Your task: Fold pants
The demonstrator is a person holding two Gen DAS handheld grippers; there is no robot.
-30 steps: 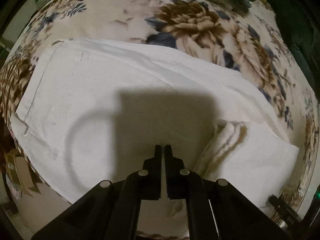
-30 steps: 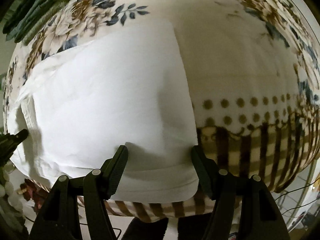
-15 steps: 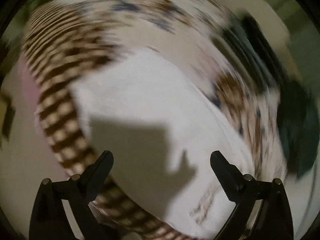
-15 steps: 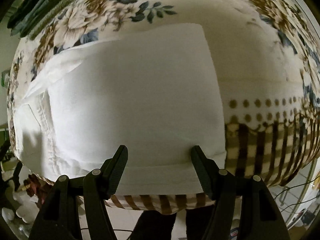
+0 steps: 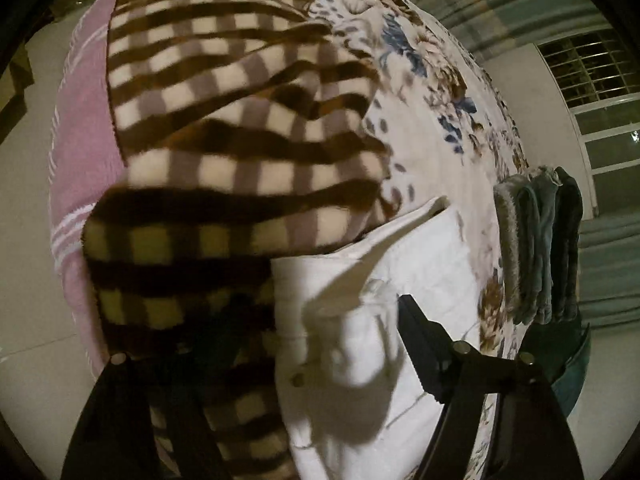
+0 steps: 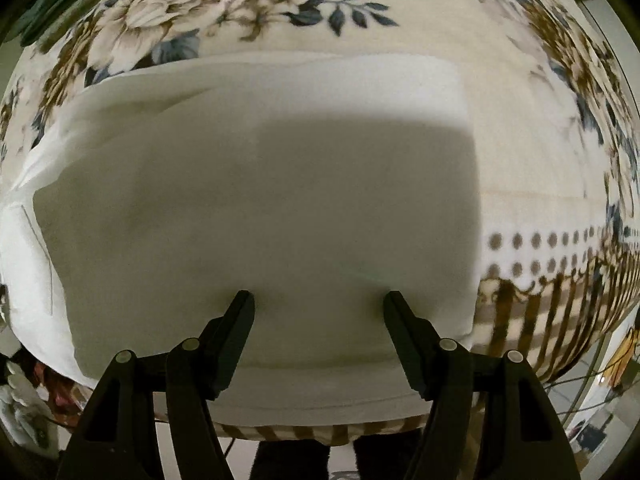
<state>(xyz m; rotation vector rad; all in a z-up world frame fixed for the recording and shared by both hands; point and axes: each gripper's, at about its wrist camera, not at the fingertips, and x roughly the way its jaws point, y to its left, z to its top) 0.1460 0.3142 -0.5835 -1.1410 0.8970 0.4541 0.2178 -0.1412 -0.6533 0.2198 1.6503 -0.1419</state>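
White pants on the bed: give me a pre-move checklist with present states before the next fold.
1. Right gripper open: ok, jaws apart over the white pants.
2. Right gripper holds no cloth: ok, nothing shows between its fingers.
3. Left gripper open: ok, fingers wide apart; the left one is dim in shadow.
4. Left gripper over a pants edge: ok, the white pants lie partly between its fingers, beside the checked blanket.
5. Folded part lies flat: ok in the right wrist view; in the left wrist view one flap stands up.
6. Fingertips touching cloth: cannot tell.
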